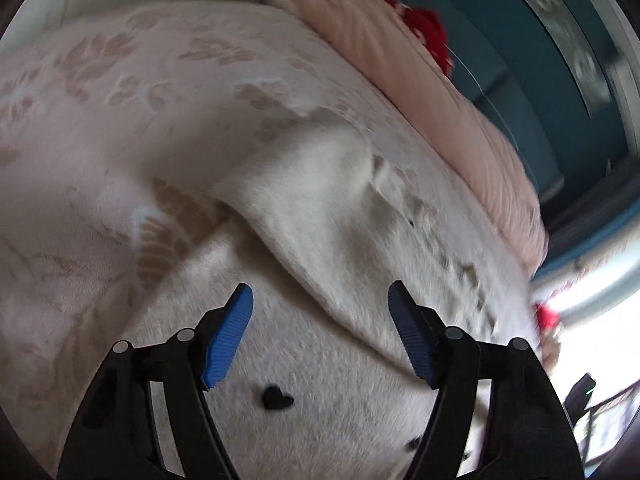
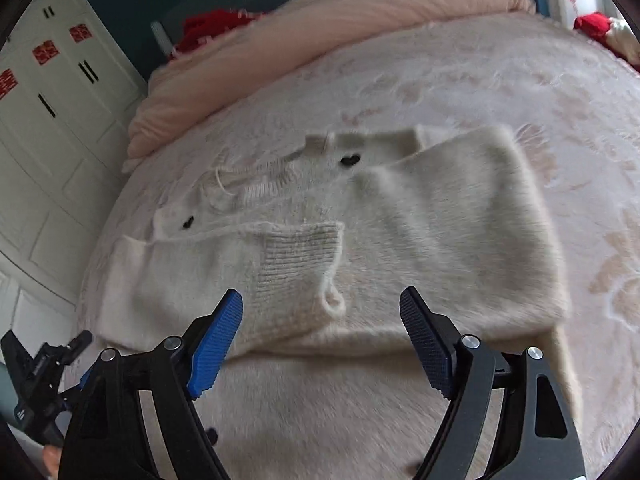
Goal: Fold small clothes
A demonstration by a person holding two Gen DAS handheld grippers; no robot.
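Note:
A fluffy cream cardigan (image 2: 400,232) with small black heart buttons (image 2: 349,160) lies flat on the bed, both sleeves folded across its body; one ribbed cuff (image 2: 300,256) lies in the middle. My right gripper (image 2: 320,304) is open and empty, hovering over the cardigan's near part. My left gripper (image 1: 320,300) is open and empty, close above the same cardigan (image 1: 320,208), near a folded sleeve edge and a black heart button (image 1: 276,397). The left gripper's body also shows in the right wrist view (image 2: 40,372) at the lower left.
The cardigan rests on a pale pink patterned blanket (image 2: 520,92). A rolled pink duvet (image 2: 320,24) lies along the bed's far side, with red fabric (image 2: 208,24) behind it. White cabinet doors (image 2: 44,120) stand at the left and a teal wall (image 1: 520,80) beyond.

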